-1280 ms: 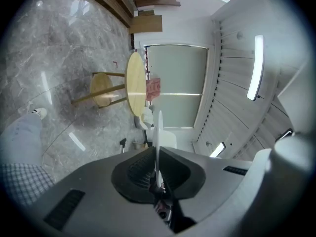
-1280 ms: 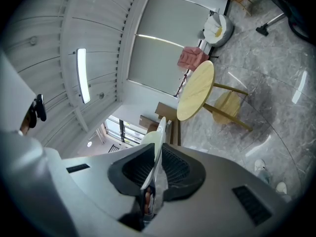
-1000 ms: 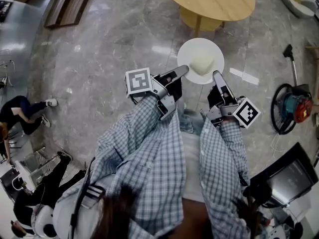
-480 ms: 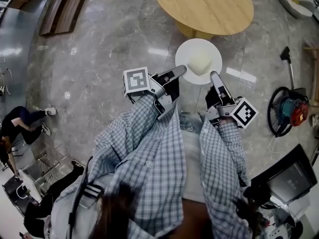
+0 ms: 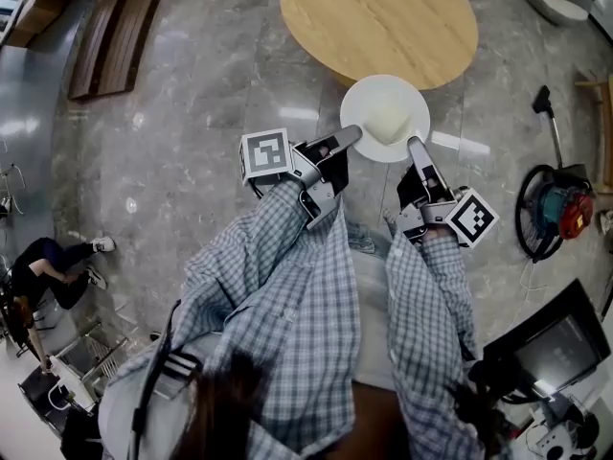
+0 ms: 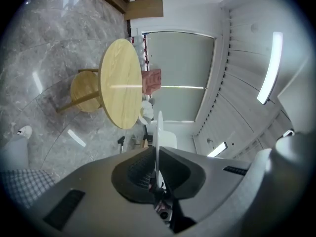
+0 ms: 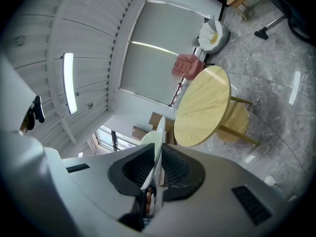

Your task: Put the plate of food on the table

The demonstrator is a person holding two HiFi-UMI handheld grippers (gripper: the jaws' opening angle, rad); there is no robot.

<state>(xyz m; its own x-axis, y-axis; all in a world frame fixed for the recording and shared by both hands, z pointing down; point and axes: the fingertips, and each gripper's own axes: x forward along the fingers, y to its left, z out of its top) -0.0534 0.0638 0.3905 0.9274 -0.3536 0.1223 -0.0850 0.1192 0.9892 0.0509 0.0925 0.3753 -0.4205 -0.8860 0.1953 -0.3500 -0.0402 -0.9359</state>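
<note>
White plate [image 5: 367,97] with pale food [image 5: 387,123], held over the floor [image 5: 211,84] at the round table [image 5: 378,22] edge. Opposite rims are pinched by the left gripper [image 5: 351,136] and right gripper [image 5: 414,145]. Judged rigid, smooth, breakable: to be kept level

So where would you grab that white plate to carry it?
Take the plate by its thin rim, from opposite sides, as the left gripper and right gripper do. It's flat, with food in the middle, so edge grips stay clear.
</note>
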